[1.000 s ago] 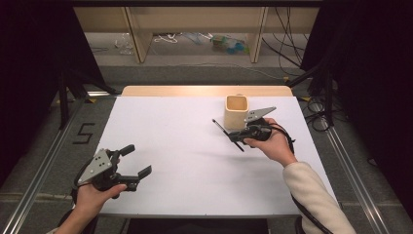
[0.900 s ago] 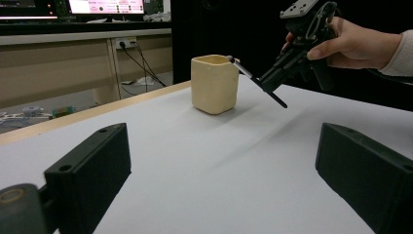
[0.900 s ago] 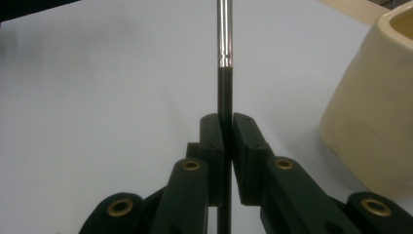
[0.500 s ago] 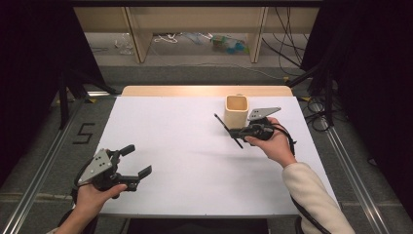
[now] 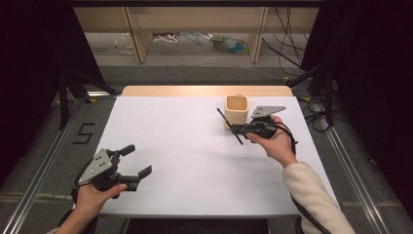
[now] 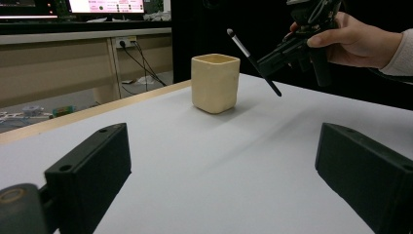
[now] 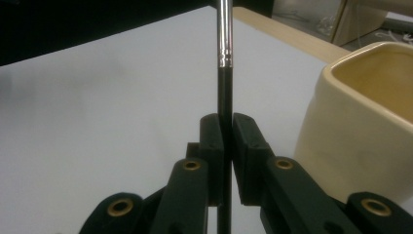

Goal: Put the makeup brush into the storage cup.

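We see two black hand-held tools: the left tool [image 5: 138, 160] and the right tool [image 5: 235, 128] each carry a grey three-cornered plate on top and trail a black cable. Brass-coloured rivets dot the right tool's linkage arms. The person's right arm wears a cream sleeve [image 5: 311, 195].

Right gripper [image 7: 226, 146]: jaws pinched on thin black brush handle [image 7: 224, 100], silver ferrule above the pads. Cream square cup [image 7: 360, 126] just right of it, on white table [image 7: 97, 107].
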`<action>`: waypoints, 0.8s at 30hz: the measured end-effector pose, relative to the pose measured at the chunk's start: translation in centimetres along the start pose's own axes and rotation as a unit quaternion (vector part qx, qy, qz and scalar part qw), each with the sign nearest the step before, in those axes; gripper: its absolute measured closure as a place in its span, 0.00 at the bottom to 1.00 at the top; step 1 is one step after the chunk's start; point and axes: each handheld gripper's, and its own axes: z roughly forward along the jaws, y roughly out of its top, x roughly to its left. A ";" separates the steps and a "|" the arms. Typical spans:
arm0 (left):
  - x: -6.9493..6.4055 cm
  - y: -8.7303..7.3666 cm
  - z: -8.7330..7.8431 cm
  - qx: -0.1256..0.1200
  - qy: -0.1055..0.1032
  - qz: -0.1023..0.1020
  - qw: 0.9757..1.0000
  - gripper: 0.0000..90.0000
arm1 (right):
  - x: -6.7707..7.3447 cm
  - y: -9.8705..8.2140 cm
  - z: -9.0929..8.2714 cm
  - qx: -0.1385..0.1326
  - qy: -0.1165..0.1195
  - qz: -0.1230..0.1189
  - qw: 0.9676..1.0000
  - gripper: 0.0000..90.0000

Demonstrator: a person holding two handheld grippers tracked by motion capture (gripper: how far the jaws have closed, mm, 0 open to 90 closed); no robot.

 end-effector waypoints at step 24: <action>0.0 0.0 0.0 0.001 0.001 0.000 1.000 0.06 | -0.5 0.2 -0.7 -0.040 -0.017 0.019 0.999 0.94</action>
